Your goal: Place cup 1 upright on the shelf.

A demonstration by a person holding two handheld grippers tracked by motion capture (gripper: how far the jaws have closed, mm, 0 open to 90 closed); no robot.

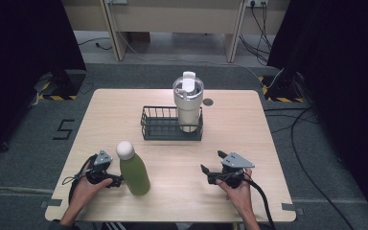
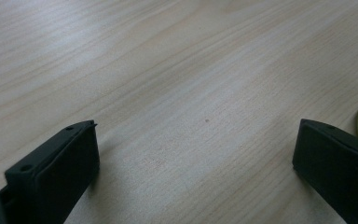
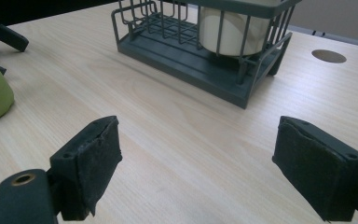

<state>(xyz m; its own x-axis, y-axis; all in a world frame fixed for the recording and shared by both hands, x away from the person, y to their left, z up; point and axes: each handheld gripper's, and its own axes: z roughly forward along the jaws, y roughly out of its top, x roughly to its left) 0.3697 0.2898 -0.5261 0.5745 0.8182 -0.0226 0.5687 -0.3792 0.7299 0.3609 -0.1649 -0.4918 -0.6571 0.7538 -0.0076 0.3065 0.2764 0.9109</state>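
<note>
While the green bottle stood on the tabletop, both grippers — left, right — held their fingers wide, empty.

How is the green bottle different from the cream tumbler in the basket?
The green bottle stands on the bare table beside the left gripper; the cream tumbler stands inside the wire basket. The green bottle has a round white cap, the cream tumbler a flat lid with a flip tab. Both are upright.
</note>
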